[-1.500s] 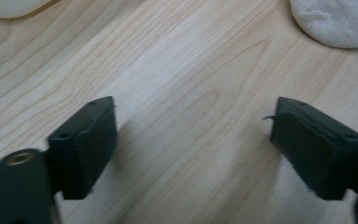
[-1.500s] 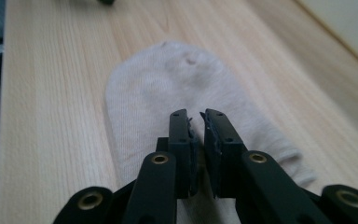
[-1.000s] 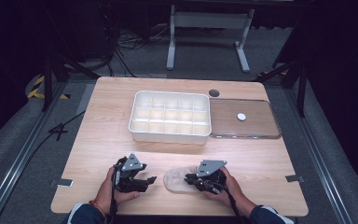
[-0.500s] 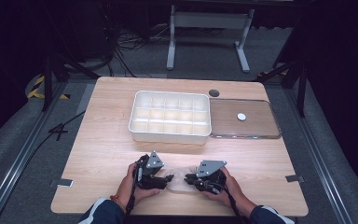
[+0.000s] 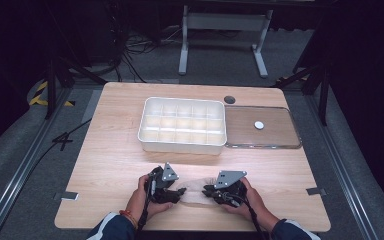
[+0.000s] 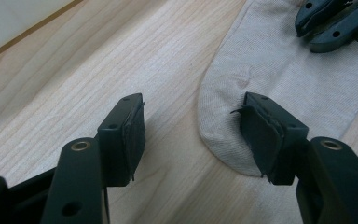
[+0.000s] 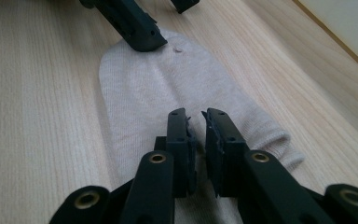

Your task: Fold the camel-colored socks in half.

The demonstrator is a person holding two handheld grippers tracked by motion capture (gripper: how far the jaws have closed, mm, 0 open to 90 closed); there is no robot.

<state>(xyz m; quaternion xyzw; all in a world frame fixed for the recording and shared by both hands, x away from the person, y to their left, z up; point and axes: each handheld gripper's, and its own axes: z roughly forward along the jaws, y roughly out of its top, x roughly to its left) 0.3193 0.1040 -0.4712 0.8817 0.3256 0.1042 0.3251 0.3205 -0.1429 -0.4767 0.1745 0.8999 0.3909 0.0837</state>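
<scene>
Right now your sock [image 5: 194,185] lies flat on the near part of the bench [image 5: 115,150], between your two hands, with its long axis running across the bench from left to right. The left gripper view shows its rounded closed end [image 6: 223,140] pointing toward your left gripper [image 5: 166,186], whose jaws stand moderately apart: one pad rests on that end, the other is over bare wood, so nothing is gripped. Your right gripper [image 7: 196,122] sits over the opposite end of the sock with its jaws nearly together; only a slim gap remains, and you cannot tell from its view whether fabric is pinched there. From above, the sock is a pale blur between the grippers, yet that view alone gives you the white divided tray [image 5: 183,125] and the clear lid [image 5: 262,127] beside it, well beyond the sock at the far side.
</scene>
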